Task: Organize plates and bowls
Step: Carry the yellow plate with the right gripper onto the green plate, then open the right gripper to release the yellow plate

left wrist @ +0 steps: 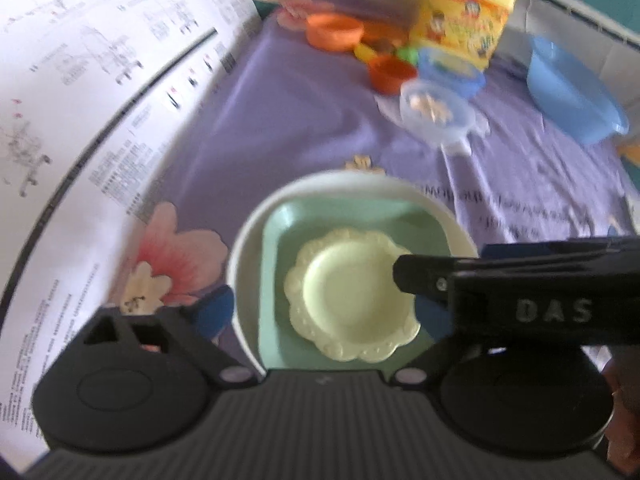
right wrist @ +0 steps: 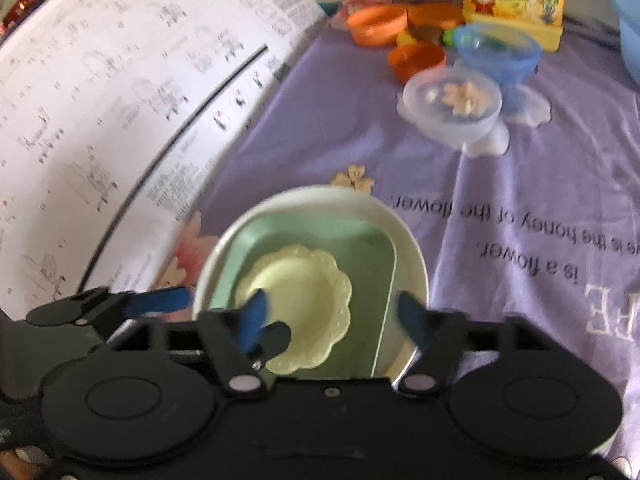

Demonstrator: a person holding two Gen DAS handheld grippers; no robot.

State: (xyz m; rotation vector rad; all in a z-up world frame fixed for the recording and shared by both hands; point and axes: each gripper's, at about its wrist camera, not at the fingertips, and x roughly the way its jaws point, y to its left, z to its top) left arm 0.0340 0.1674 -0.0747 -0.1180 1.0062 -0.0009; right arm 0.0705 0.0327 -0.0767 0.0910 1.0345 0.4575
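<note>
Three dishes sit nested on the purple cloth (left wrist: 312,120) in the left wrist view: a white bowl (left wrist: 440,210) holds a square green plate (left wrist: 360,216), and on that lies a pale yellow scalloped plate (left wrist: 348,296). The left gripper (left wrist: 324,314) stands wide, its blue-padded fingers on either side of the stack, the left finger just outside the bowl's near-left rim and the other mostly hidden under the right gripper (left wrist: 404,276), whose black finger reaches in from the right and lies over the yellow plate's right edge. Farther off are two orange cups (left wrist: 390,74), a clear bowl (left wrist: 436,114) with pale bits inside, a blue bowl (left wrist: 450,72), a large blue basin (left wrist: 572,92) at far right, and a yellow box (left wrist: 464,12). A big printed sheet (left wrist: 100,100) fills the left side. In the right wrist view the same stack lies near and centred; the right gripper (right wrist: 332,318) is also spread wide, one blue pad over the yellow plate (right wrist: 304,300) and the other at the white bowl's (right wrist: 408,248) near-right rim, the green plate (right wrist: 360,252) between. Whether any pad touches is unclear. Only this view shows the left gripper's fingers (right wrist: 156,302) from the side, at the bowl's left, and upside-down white lettering (right wrist: 520,220) on the cloth (right wrist: 360,128).
</note>
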